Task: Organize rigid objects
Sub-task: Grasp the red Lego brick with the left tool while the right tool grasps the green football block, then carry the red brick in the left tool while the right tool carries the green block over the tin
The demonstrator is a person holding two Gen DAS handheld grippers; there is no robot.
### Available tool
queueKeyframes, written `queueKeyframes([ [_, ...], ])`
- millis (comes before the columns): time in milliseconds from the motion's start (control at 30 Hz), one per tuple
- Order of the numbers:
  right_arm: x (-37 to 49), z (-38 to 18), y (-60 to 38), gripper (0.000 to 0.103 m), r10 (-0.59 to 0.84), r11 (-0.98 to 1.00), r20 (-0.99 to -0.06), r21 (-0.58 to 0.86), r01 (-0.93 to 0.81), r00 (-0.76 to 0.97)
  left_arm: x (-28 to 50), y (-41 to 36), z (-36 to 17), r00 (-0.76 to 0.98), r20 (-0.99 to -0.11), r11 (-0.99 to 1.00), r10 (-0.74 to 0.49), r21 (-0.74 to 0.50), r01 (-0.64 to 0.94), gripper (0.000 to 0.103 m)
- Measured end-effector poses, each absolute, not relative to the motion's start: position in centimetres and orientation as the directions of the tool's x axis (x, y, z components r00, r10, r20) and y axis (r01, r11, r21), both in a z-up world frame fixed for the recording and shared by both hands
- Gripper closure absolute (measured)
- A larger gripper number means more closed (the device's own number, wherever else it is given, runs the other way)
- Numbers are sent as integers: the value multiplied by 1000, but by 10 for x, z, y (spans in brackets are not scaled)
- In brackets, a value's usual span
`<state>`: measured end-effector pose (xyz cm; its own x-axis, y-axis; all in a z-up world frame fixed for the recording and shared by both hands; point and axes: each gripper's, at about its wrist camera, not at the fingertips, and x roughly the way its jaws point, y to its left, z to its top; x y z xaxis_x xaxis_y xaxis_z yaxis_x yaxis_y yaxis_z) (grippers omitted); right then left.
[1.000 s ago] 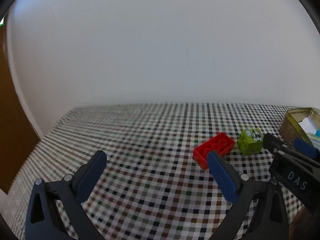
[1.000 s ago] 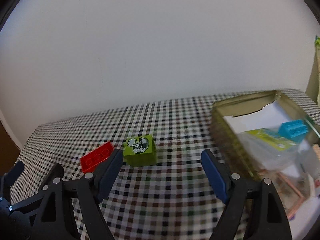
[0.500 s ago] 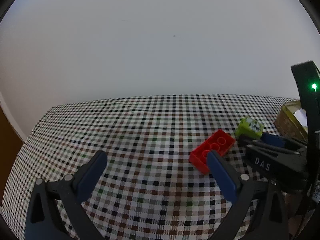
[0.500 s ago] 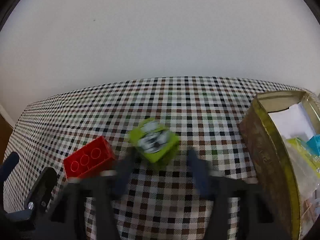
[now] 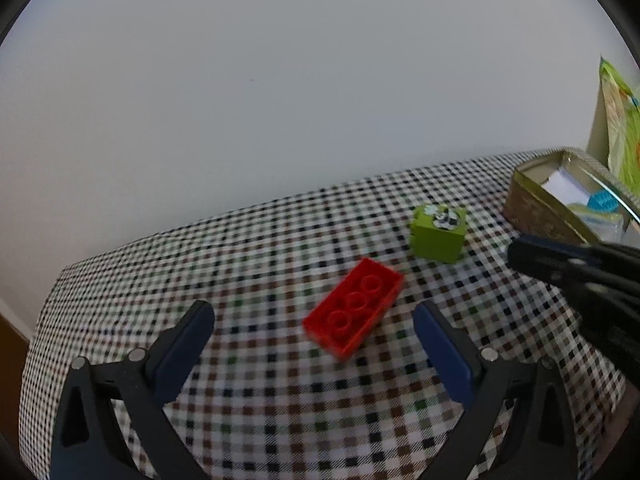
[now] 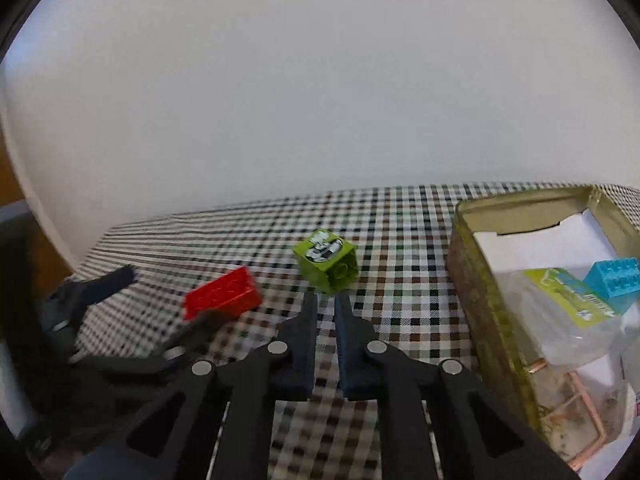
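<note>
Red brick (image 5: 353, 314): light, stiff, smooth plastic; grip across long flat sides. Left gripper (image 5: 314, 326) wide, empty. Right gripper (image 6: 325, 305) closed on nothing.

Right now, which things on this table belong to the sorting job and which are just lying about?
Job:
- red brick
- green block
- blue brick
- tin box

Lying about:
- checked tablecloth
- plastic bag in the box
- green packet behind the box
</note>
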<state>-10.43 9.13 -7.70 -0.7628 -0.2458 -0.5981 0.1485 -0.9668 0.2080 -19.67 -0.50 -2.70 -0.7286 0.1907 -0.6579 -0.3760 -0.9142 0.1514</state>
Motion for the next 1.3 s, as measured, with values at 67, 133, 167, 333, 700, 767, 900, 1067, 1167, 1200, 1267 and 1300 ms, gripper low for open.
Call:
queueKeyframes([
  [67,-95,-74,95,93,-240,-969,-587,193,154,-773,-204,2,-29,-726,-666,-909,174,176,-379,2],
  [133,-93,-74,95,93,-184,-982,-589,151,117,-787,-210,4,-31,-726,-671,-910,153,191,-368,4],
  [167,-94,-74,96,93,-171,-984,-585,142,108,-793,-214,5,-33,-715,-681,-910,157,181,-373,6],
  [333,-109,-75,93,74,-177,-982,-633,166,90,-754,-228,7,-43,-641,-747,-895,179,147,-421,26],
  [700,-133,-67,77,29,-138,-990,-624,65,125,-769,-234,-16,-47,-609,-771,-934,184,56,-352,72],
  [767,-137,-71,66,29,-131,-990,-647,39,139,-751,-237,-30,-48,-618,-774,-963,138,42,-268,72],
  [900,-157,-80,51,30,-108,-986,-688,-18,166,-718,-244,-47,-49,-633,-773,-989,41,59,-136,72],
  [1067,-174,-101,53,30,-96,-987,-770,-10,163,-631,-240,-46,-49,-643,-766,-987,-9,111,-118,72],
  [1167,-170,-99,60,54,-100,-990,-766,12,141,-635,-241,-43,-49,-644,-765,-986,-13,116,-117,72],
  [1200,-168,-98,61,54,-98,-990,-767,10,141,-634,-240,-44,-47,-644,-765,-987,-13,115,-117,72],
  [1267,-162,-96,63,54,-108,-989,-765,21,144,-635,-239,-45,-47,-642,-766,-987,-9,108,-116,72],
  [1300,-158,-95,64,54,-125,-988,-762,39,148,-635,-240,-35,-46,-642,-767,-988,-7,105,-115,72],
])
